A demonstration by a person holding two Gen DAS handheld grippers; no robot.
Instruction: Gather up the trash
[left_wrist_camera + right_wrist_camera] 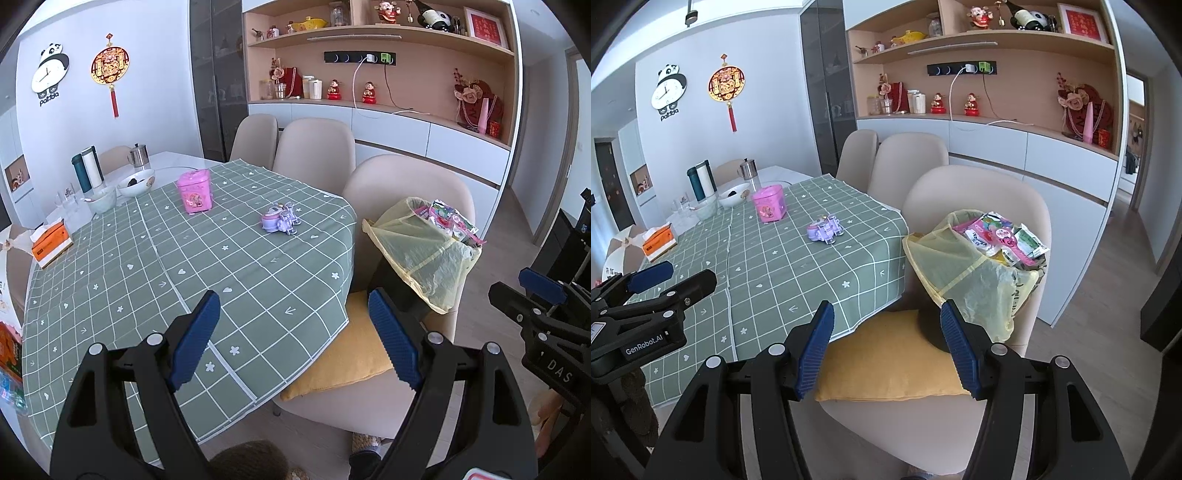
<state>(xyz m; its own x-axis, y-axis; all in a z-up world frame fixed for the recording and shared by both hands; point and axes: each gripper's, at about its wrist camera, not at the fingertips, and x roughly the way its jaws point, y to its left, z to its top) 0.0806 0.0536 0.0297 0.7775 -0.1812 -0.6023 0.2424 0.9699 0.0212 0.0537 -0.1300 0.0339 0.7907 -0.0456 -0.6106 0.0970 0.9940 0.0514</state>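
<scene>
Both tongs up over the near end of the bench [110, 280], and both standing wide apart with nothing between the blue pads. The left tongs [295, 339] hang over the near right corner of the green checked cloth [236, 273]; the right tongs [886, 345] sit over the yellow cushion [886, 365] on the nearest chair [975, 199].

The trash bin [982, 273] stands on that cushion, just off the bench's right edge, lined with a yellow bag [417, 254] and stuffed to the brim with wrappers [1001, 236]. From the left wrist it lies beyond the right-hand pad of the left tongs. From the right wrist it's directly ahead and slightly right, close behind the right-hand pad.

The left view alone catches an orange box at the bench's near left edge, and the right tongs at the frame's right side. The right view alone shows a hallway on the right, plus the left tongs side-on at the left edge.

Count on the cloth: one pink tin [194, 192], one purple toy [280, 219]. Towards the far left corner: one orange tissue box [51, 243], two bowls [122, 190], two tall flasks [88, 168], one steel pot [138, 155]. Three chairs line the right edge.
</scene>
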